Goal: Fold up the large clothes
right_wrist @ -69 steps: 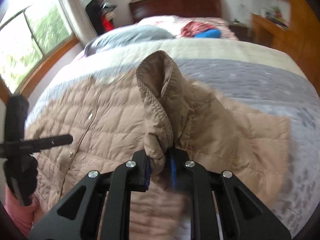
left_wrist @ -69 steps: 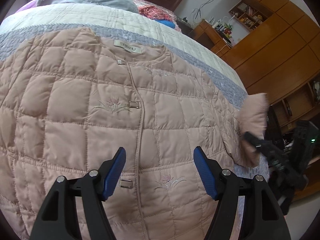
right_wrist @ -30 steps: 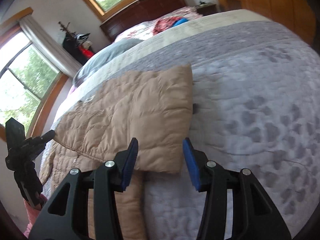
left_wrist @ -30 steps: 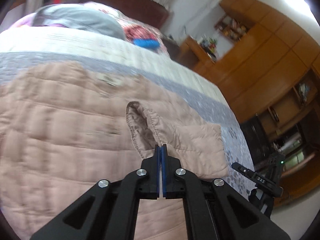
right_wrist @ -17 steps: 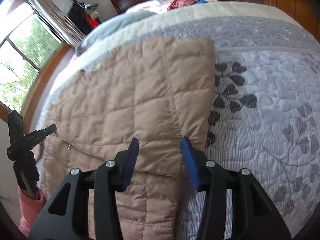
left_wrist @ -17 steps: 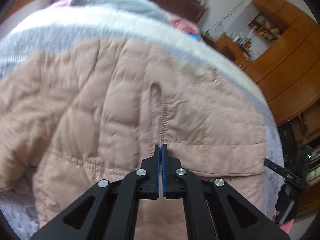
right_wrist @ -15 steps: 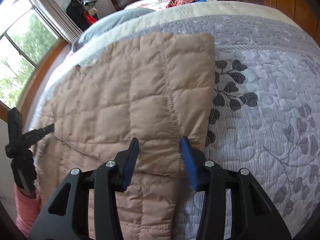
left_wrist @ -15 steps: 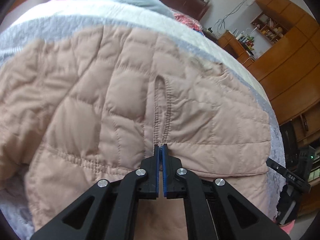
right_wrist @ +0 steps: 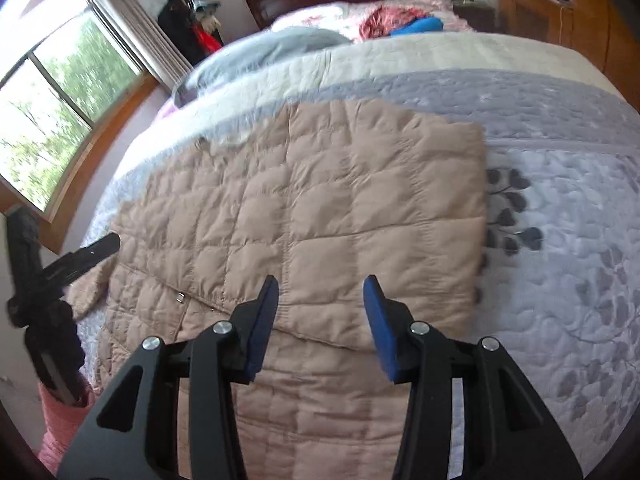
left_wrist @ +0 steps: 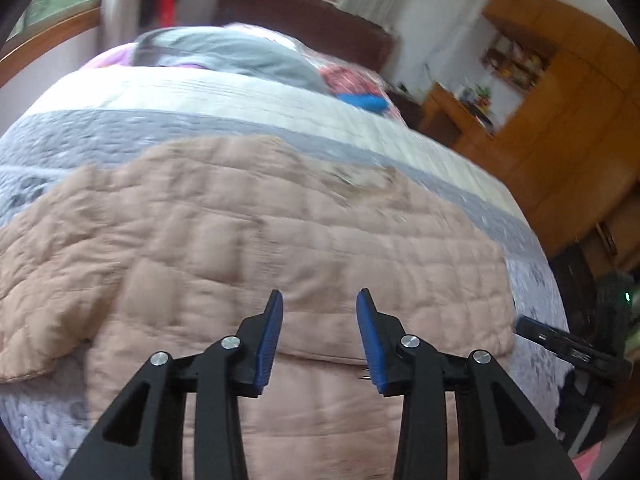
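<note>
left wrist view: my left gripper (left_wrist: 319, 336) is opening, nothing between the blue pads, jaws hovering over the quilted jacket (left_wrist: 280, 240). the jacket fills the middle and lower frame on the bedspread (left_wrist: 120, 136). one side panel looks folded across the body, its edge running along the lower centre; a sleeve (left_wrist: 36, 320) trails loose at the left edge. picture is blurred.

right wrist view: my right gripper (right_wrist: 322, 320) stands part open and empty above the jacket (right_wrist: 320, 220), centre frame. the folded flap lies flat, right edge straight against the bedspread (right_wrist: 560, 260).

judgement: first side fold done; other sleeve and crosswise folds remain.
</note>
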Tool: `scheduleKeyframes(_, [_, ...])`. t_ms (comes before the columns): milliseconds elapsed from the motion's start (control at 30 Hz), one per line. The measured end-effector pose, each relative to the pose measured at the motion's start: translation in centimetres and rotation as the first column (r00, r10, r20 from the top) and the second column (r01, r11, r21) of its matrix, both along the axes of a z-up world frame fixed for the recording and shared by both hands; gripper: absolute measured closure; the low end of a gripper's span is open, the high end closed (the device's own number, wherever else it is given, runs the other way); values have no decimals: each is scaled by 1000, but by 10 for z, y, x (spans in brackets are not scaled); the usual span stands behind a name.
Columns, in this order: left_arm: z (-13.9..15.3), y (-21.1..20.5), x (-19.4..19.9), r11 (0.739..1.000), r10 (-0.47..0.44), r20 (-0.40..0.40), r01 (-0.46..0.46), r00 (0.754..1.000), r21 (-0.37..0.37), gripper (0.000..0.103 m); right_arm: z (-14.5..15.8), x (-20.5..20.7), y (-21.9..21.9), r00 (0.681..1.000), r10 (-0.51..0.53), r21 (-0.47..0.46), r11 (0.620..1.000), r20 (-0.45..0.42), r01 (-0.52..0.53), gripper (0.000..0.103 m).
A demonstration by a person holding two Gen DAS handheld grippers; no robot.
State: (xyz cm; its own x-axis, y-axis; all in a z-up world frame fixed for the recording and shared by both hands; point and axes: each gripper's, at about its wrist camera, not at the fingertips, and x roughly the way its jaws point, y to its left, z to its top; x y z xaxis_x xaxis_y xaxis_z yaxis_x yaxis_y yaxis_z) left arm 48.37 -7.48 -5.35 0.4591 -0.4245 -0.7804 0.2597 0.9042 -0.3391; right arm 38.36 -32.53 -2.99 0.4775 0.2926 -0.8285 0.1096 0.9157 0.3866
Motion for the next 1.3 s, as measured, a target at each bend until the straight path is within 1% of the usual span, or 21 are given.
scheduleKeyframes(100, [-20,-21,10,999,-19,-40,21,999,49,65,-15,12,13,999,0,4,1000,-49,0,58])
scheduleKeyframes(200, [-50,-29,21,994,-10,-98,20,995,108,66,-34,16,16,996,-6,-9,1000,-92,6,60])
scheduleKeyframes(267, [-64,-29,23,993,-30,-105,42,994,115,66,-45,19,16,993,-5,0,1000,-115,5,60])
scheduleKeyframes(333, [-66,-31,19,990,-49,-79,58,996,125,66,-54,20,17,992,-7,12,1000,-127,9,60])
scheduleKeyframes(400, [-68,-33,17,989,-55,-66,63,996,137,66,-59,18,20,993,-12,2,1000,-120,12,60])
scheduleKeyframes(500, [-70,-36,18,990,-46,-75,55,996,131,66,-57,17,21,993,-17,-15,1000,-115,15,60])
scheduleKeyframes(600, [-61,-31,21,993,-36,-100,47,994,104,66,-50,16,15,994,-14,24,1000,-108,17,59])
scheduleKeyframes(633, [-53,-24,18,996,-25,-108,35,994,85,65,-43,11,12,996,-13,51,999,-94,18,55])
scheduleKeyframes(667, [-44,-16,15,997,-19,-104,26,994,66,61,-36,7,10,997,-8,71,997,-73,14,51])
scheduleKeyframes(700, [-34,-7,10,999,-15,-90,19,996,41,53,-24,-4,6,1000,-4,101,995,-26,6,49])
scheduleKeyframes(733, [-25,4,4,1000,-11,-70,12,997,24,46,-16,-10,3,1000,-4,106,994,-4,5,46])
scheduleKeyframes(800, [-6,38,-15,999,29,-22,-28,999,18,42,-1,-27,-4,1000,-6,88,996,22,4,46])
scheduleKeyframes(833, [-3,49,-20,999,42,-16,-42,999,15,40,6,-39,-9,999,-11,77,997,31,9,45])
scheduleKeyframes(933, [-3,117,-42,988,156,-34,-156,987,15,39,9,-62,-19,1000,-11,73,997,13,10,45])
scheduleKeyframes(1000, [-10,157,-54,972,234,-55,-233,971,21,39,4,-77,-24,1000,-7,59,998,-9,7,45])
scheduleKeyframes(1033, [-15,179,-61,960,281,-71,-280,957,27,39,1,-83,-24,1000,-6,54,999,-19,7,45])
scheduleKeyframes(1100, [-28,229,-78,917,398,-104,-398,911,24,39,-7,-93,-24,999,8,42,999,-42,-6,45])
scheduleKeyframes(1133, [-32,246,-81,900,434,-111,-434,894,24,39,-12,-99,-24,998,15,29,999,-58,-13,45])
scheduleKeyframes(1200, [-41,289,-91,839,542,-131,-544,830,25,39,-18,-105,-24,997,21,13,1000,-77,-21,45])
scheduleKeyframes(1267, [-46,319,-97,796,600,-140,-606,788,3,39,-23,-111,-24,995,25,13,1000,-92,-24,45])
scheduleKeyframes(1300, [-49,336,-99,763,639,-140,-646,756,-1,40,-25,-112,-23,995,26,12,1000,-97,-25,45])
